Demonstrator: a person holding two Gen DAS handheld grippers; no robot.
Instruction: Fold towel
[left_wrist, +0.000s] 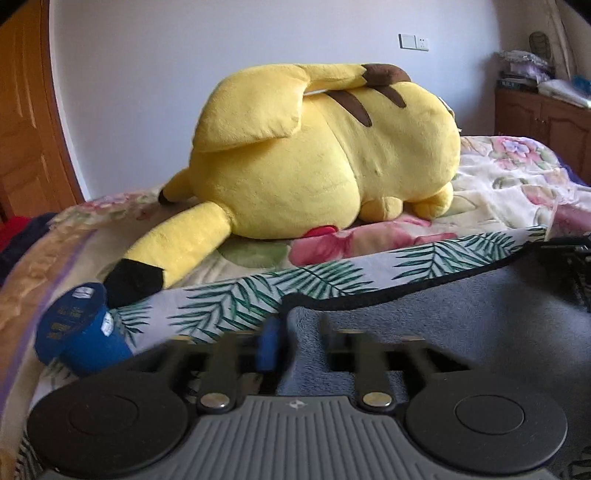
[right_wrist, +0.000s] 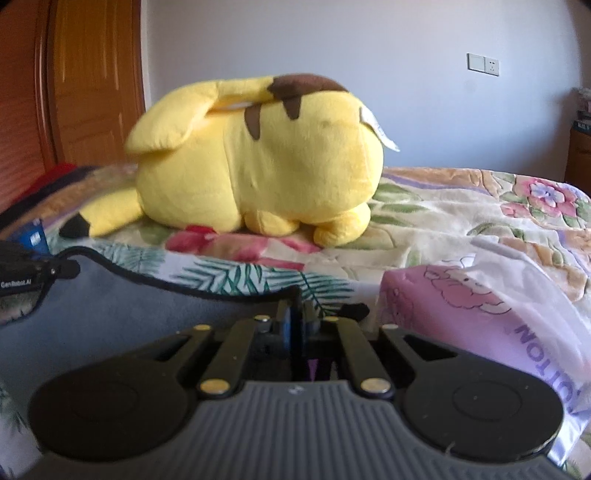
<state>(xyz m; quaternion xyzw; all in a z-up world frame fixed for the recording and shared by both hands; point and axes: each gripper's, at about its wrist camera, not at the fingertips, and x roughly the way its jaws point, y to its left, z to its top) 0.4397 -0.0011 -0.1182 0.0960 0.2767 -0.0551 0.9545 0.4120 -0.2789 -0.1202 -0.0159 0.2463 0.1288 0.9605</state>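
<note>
I see the towel (left_wrist: 461, 325) lying on the bed (left_wrist: 509, 192), grey plush side up w/ a black edging, and its other face w/ green palm-leaf print shows along the far edge. My left tool (left_wrist: 295, 332) is at the towel's left corner; one blue pad (left_wrist: 267, 343) is on the left of the raised grey corner and the other finger is on its right, so it looks clamped on the towel, but the picture is blurred there. My right tool (right_wrist: 298, 325) is at the opposite corner: the two blue pads (right_wrist: 286, 328) are pressed together w/ the towel's black edge between them, so it is closed on the towel. In the right wrist view the left tool's black body (right_wrist: 33, 273) shows at the far left, touching the towel edge. A dark blue cup (left_wrist: 79, 332) lies tilted on the printed cloth just beside the left tool. Behind the towel a big yellow plush toy (left_wrist: 325, 155) lies on the flower blanket (right_wrist: 461, 221), its black-tipped ear near the cup. On the right side, near the right tool, is a pink printed plastic bag (right_wrist: 480, 306). Further back are a white wall, an orange wood door (right_wrist: 92, 81) and a wall switch (left_wrist: 413, 41).
</note>
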